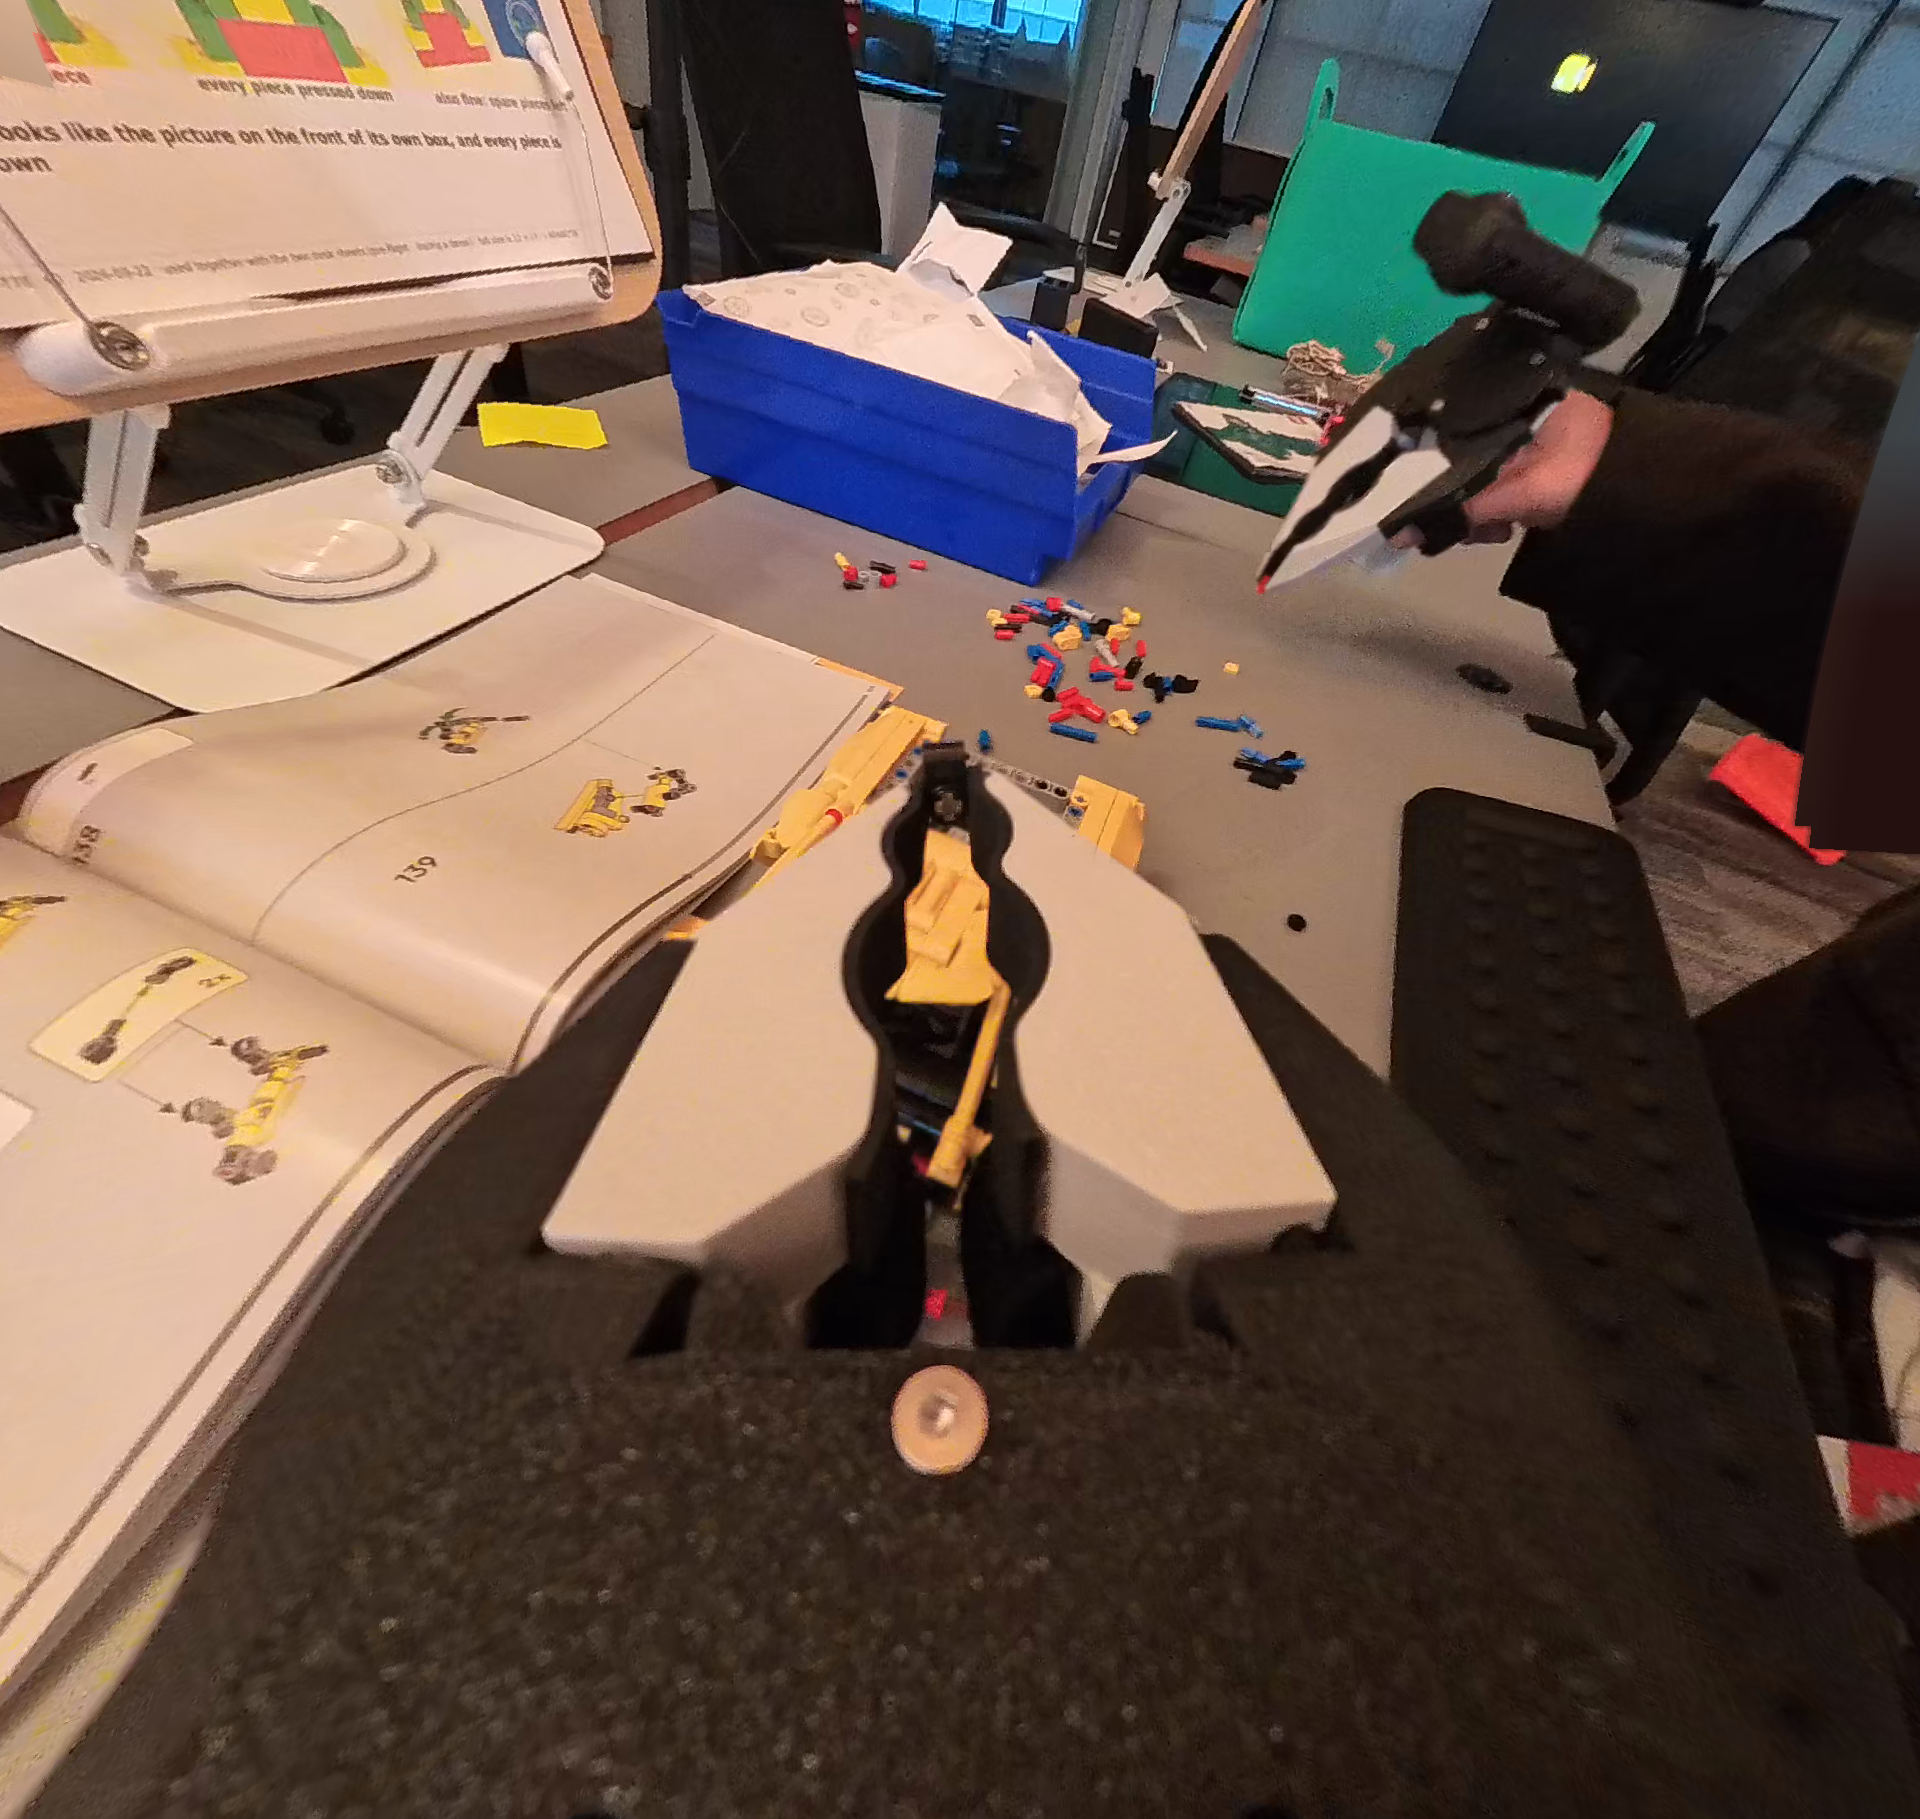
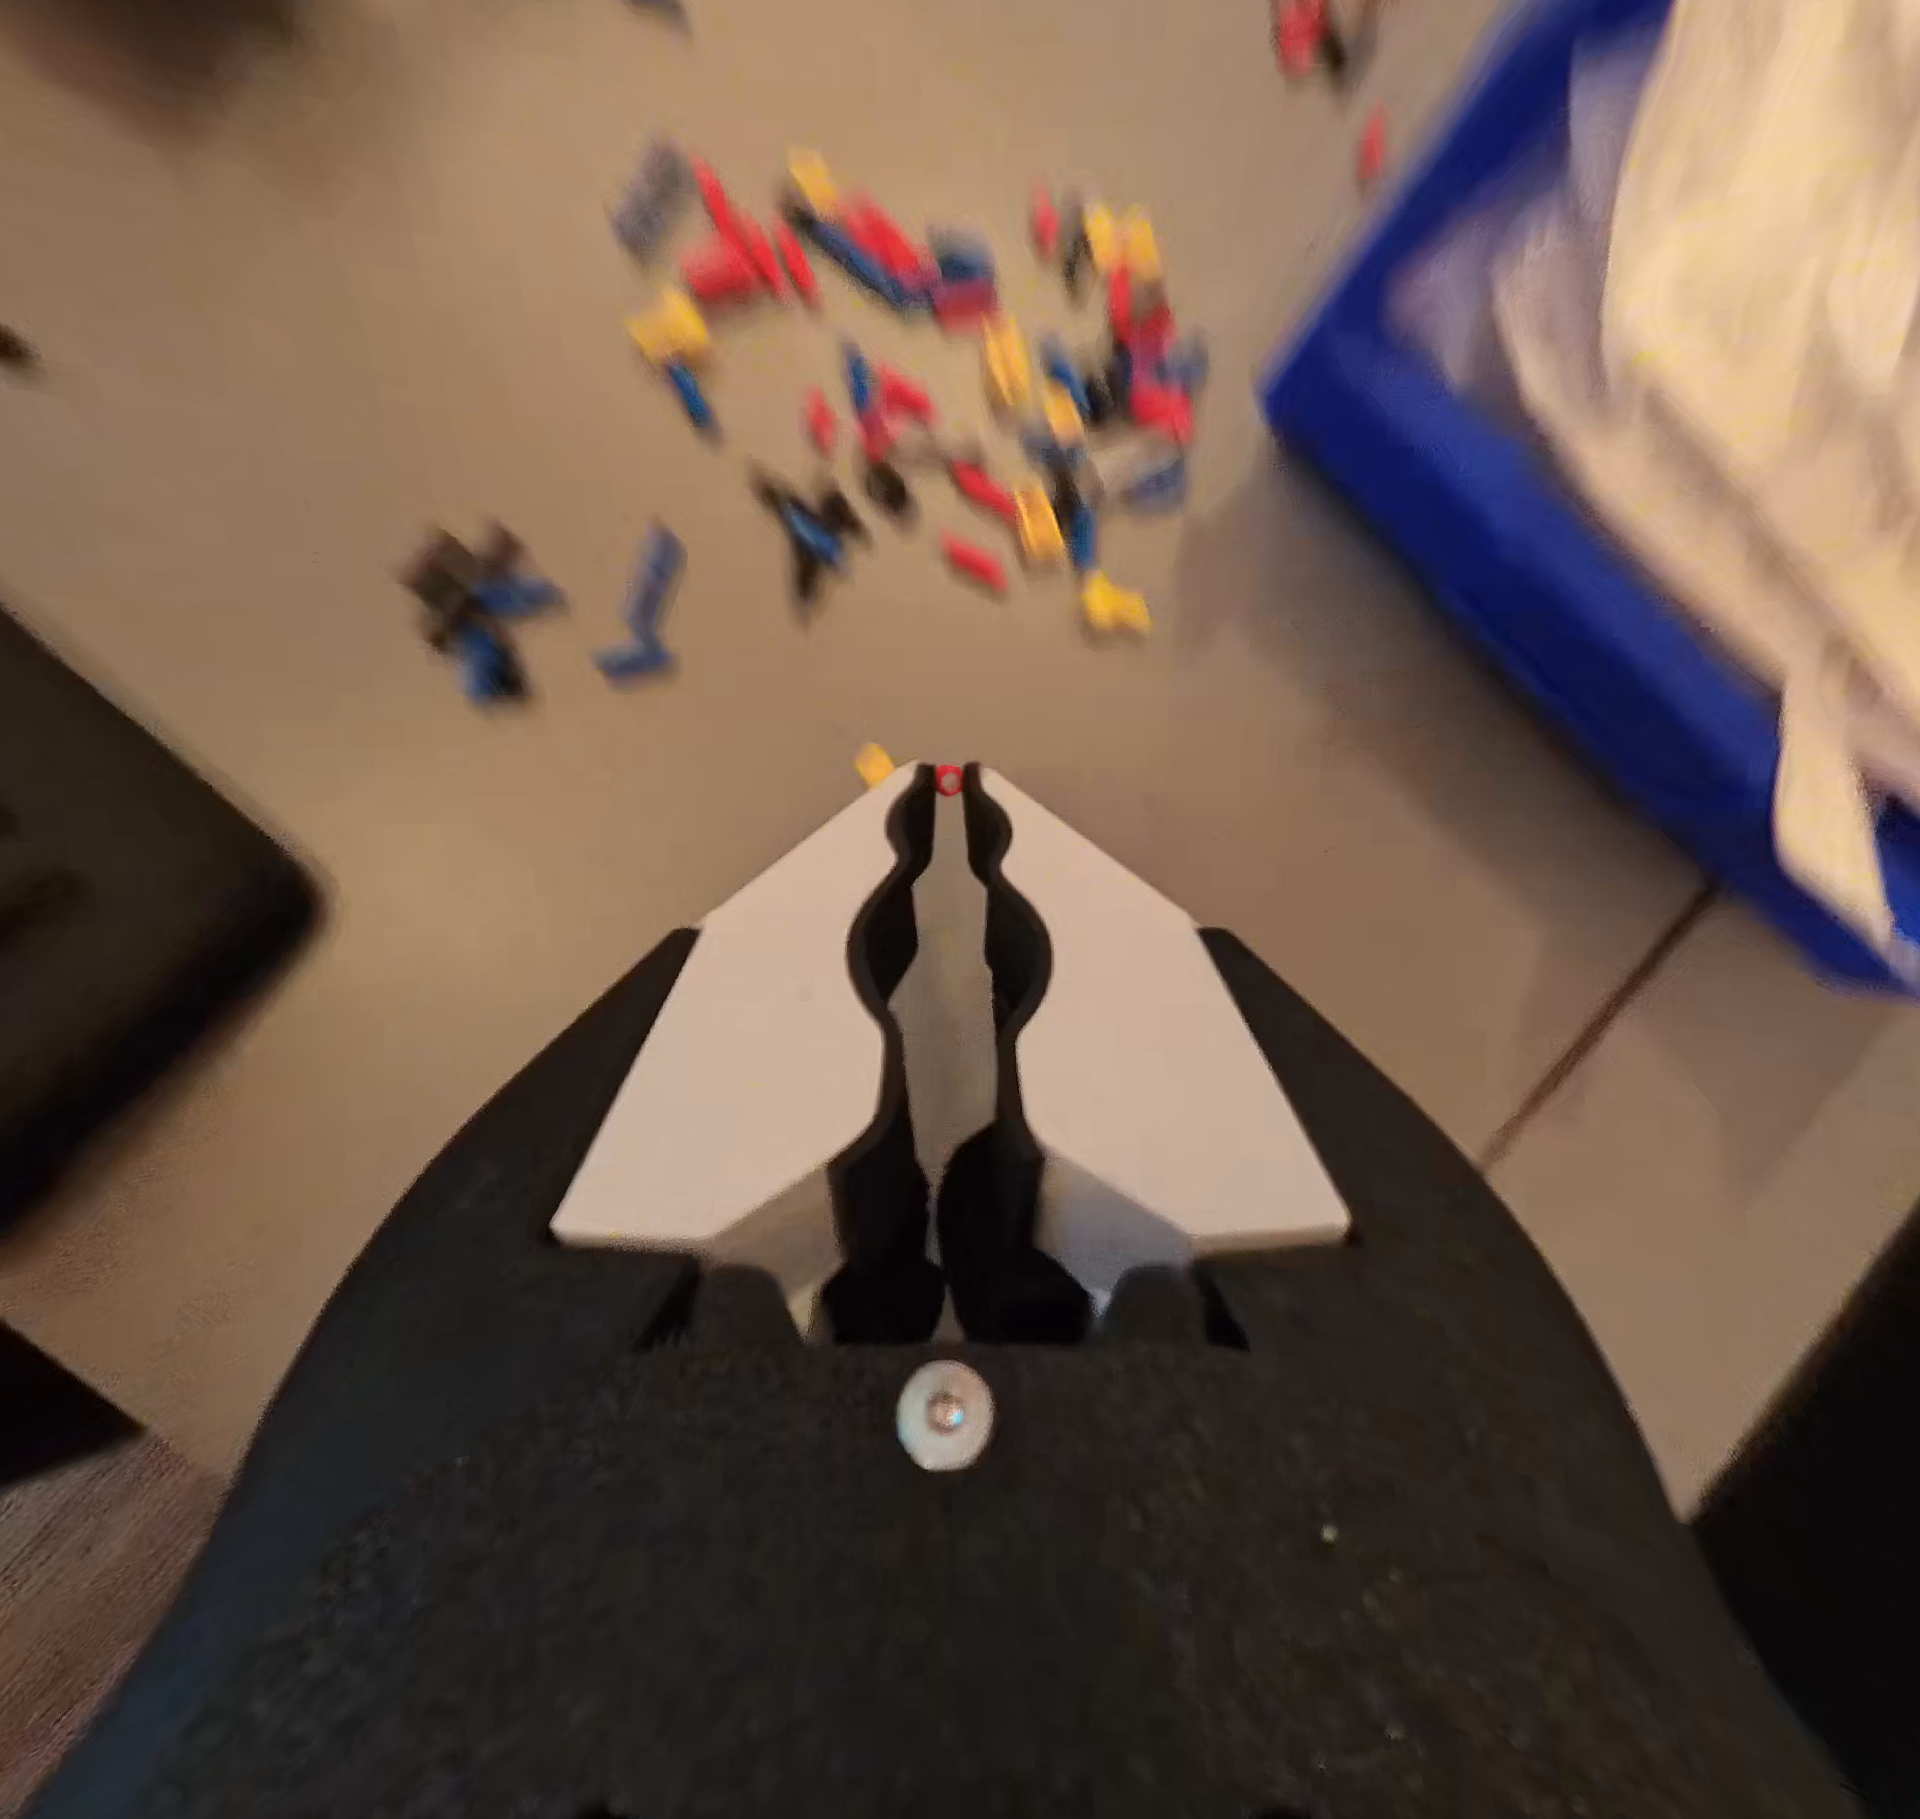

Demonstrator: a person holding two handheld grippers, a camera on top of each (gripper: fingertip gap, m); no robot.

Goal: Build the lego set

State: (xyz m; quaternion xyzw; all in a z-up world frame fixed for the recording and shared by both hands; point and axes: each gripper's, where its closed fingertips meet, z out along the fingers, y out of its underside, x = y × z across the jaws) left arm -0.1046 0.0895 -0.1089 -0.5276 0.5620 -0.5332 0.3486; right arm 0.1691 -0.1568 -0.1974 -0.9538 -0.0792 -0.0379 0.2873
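Yellow lego model [image 1: 940, 928], partly built, clamped in left gripper [image 1: 943, 767] near table's front edge. Right gripper [image 2: 947, 779] pinches a tiny red pin [image 2: 947, 781]. Loose pieces [image 1: 1091, 663] mid-table remain; much assembly left.

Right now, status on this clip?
Left gripper shut on yellow model. Right gripper shut on small red piece, above loose pieces. Nothing blocking.
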